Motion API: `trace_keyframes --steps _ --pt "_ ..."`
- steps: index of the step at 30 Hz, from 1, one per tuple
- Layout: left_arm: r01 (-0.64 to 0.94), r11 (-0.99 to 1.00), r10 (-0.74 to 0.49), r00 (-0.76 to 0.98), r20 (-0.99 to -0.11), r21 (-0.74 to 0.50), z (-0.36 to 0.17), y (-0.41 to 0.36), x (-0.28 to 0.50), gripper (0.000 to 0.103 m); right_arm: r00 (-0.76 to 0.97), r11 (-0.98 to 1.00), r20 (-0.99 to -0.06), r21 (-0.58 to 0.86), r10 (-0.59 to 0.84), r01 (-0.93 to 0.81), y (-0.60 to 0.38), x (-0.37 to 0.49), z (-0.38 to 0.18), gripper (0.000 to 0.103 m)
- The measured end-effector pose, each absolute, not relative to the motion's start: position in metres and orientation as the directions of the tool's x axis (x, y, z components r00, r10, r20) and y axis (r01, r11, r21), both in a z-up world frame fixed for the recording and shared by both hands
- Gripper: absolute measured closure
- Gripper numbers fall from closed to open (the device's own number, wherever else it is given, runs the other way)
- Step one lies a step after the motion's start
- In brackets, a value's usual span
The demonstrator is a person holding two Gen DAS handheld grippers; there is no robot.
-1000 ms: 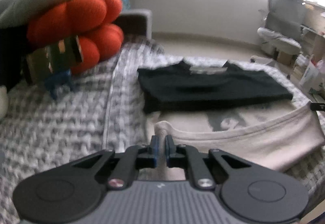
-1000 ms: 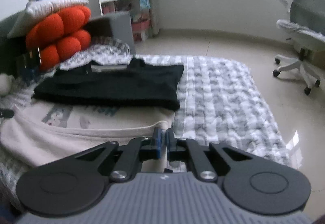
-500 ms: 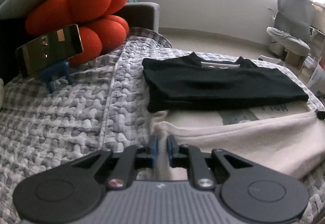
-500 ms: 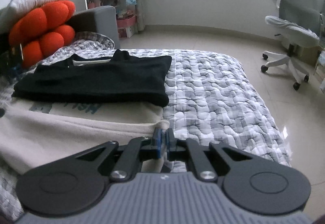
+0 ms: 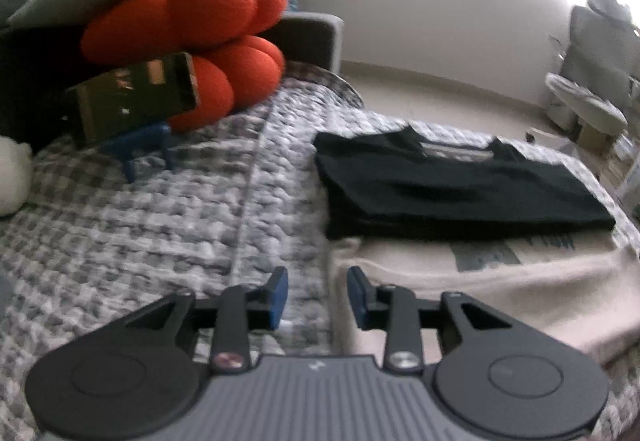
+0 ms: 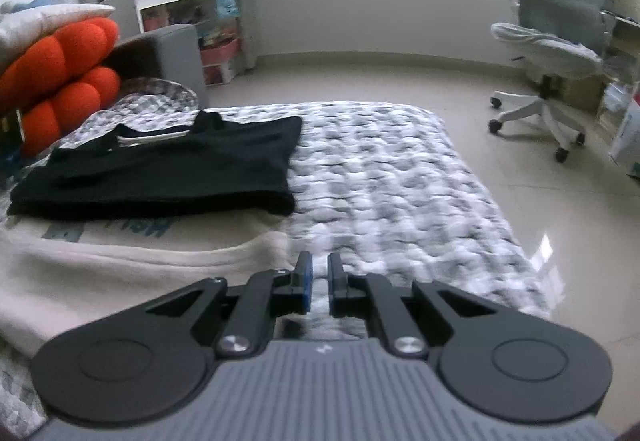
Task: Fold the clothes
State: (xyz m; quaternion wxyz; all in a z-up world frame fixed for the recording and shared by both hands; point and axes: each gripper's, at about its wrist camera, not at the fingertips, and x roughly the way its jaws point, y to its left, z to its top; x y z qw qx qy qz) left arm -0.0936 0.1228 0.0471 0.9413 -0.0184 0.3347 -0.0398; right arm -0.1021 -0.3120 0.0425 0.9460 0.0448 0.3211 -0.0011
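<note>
Beside the cream shirt (image 5: pixel 500 281), left gripper (image 5: pixel 318 295) gapes empty, right gripper (image 6: pixel 318 283) slightly parted

Folded shirt (image 5: pixel 452 193) behind printed shirt (image 5: pixel 500 281) – both on quilt (image 5: pixel 160 225)

We see soft matt cloth in the black shirt (image 5: pixel 452 189) and the cream shirt (image 5: pixel 512 289), lying on a puffy quilted checked bedspread (image 5: pixel 152 233). The orange cushion (image 5: pixel 192 25), upper left, looks fuzzy, the floor tiles (image 6: pixel 568 241) glossy.

Two low wrist views, shared black shirt (image 5: pixel 452 189) (image 6: pixel 160 169)
</note>
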Motion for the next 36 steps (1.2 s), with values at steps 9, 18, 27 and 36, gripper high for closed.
trace_keyframes --steps 9,18,27,36 --pt "0.078 0.996 -0.094 0.78 -0.619 -0.052 0.056 0.109 -0.108 0.064 0.8 0.984 -0.584 0.173 0.134 -0.038 -0.309 -0.114 0.059 0.085" --pt "0.229 0.973 -0.192 0.769 -0.61 -0.017 0.051 0.058 -0.119 0.064 0.75 0.967 -0.612 0.151 0.253 -0.203 -0.253 -0.105 0.053 0.085" --pt "0.293 0.956 -0.221 0.694 -0.685 -0.011 0.017 0.029 -0.111 0.061 0.669 0.914 -0.659 0.071 0.344 -0.399 -0.185 -0.088 0.035 0.08" --pt "0.311 0.95 -0.26 0.724 -0.639 -0.033 0.039 0.024 -0.105 0.061 0.657 0.886 -0.632 0.108 0.411 -0.451 -0.165 -0.078 0.043 0.077"
